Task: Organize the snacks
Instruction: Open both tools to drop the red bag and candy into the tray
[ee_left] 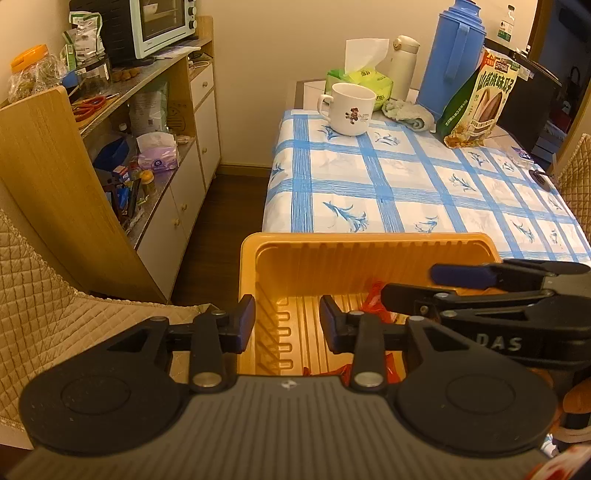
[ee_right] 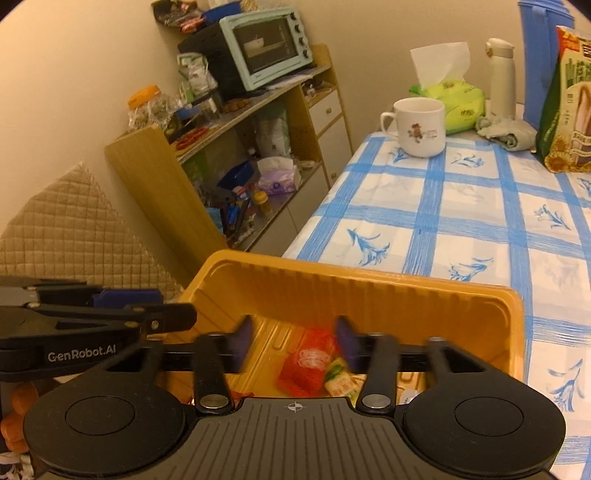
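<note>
Both of my grippers hang over the orange tray (ee_left: 369, 258) at the near edge of the surface (ee_left: 406, 184) with its blue-checked cloth. On the left, my left gripper (ee_left: 287, 323) has its jaws parted and grips nothing: one blue-padded finger (ee_left: 243, 325) sits outside the tray's left wall and the other inside, with the wall between them but not pinched. To its right, my right gripper (ee_right: 293, 345) is released, its jaws apart and clear of the snacks below. White lettering reads "GenRobot.AI" on the left gripper's side in the right wrist view, and "DAS" on the right gripper's side in the left wrist view. Inside the tray lie a red snack packet (ee_right: 308, 363) and, touching its right edge, a small green-and-cream packet (ee_right: 338, 380); their print is too blurred to read. Against the wall at left, a shelf unit (ee_left: 48, 155) carries a pale green toaster oven (ee_left: 162, 22). Far back on the surface stand a white mug (ee_left: 349, 109) with a small bear picture, a green tissue pack (ee_left: 369, 79), a white flask (ee_left: 404, 66), a blue thermos jug (ee_left: 452, 59) and a green bag of sunflower seeds (ee_left: 476, 99) with Chinese lettering.
</note>
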